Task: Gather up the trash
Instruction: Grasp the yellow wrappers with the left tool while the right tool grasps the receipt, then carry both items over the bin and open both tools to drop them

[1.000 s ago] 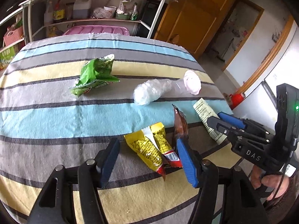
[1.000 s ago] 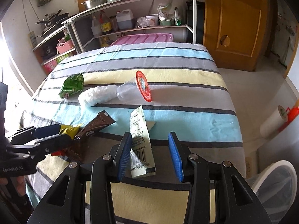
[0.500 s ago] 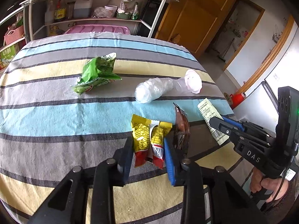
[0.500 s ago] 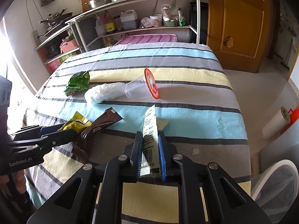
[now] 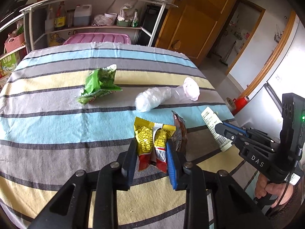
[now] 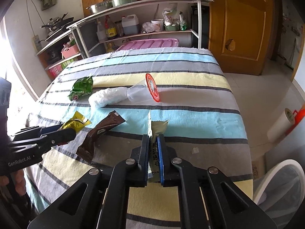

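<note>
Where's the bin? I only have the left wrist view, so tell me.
Observer: The bin stands on the floor off the table's near corner, to the right of the right gripper.
Operator: Confirm my right grip.
Observer: Its jaws are shut on the wrapper, which stands edge-on between them.
Operator: Describe the cup's far face.
Observer: The cup lies on its side, and its lid is red on that face.
</note>
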Tool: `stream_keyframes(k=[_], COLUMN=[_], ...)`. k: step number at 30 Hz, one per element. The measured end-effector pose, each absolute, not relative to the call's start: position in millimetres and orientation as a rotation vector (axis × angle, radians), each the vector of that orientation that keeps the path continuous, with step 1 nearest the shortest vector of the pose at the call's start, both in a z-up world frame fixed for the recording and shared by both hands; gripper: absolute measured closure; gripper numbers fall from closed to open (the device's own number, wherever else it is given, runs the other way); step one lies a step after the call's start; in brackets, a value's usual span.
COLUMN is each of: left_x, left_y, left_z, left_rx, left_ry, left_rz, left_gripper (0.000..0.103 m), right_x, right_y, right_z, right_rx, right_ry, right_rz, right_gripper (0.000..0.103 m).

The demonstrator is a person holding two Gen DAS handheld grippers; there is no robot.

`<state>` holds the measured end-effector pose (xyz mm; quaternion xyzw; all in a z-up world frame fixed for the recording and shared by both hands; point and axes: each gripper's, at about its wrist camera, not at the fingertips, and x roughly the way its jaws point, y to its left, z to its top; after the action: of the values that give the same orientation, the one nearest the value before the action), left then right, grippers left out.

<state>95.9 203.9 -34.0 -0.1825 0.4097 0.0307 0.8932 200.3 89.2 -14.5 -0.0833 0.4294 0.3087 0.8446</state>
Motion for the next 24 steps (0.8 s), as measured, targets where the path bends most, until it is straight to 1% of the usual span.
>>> stream_keyframes(k=[11, 24], left_x=[88, 94], left_y=[193, 141], left_z=[-14, 11], left_rx=[-0.352, -0.262], left_ry=[0.806, 0.765], left_rz=[0.048, -0.062], left_gripper=[0.073, 0.073], right_x=[191, 165], right_y=[69, 17], right_z=[1, 31], right_rx=[-0.112, -0.057], right_ry=[0.870, 0.791], right_rz=[0.647, 0.580], right_gripper=[0.095, 0.095])
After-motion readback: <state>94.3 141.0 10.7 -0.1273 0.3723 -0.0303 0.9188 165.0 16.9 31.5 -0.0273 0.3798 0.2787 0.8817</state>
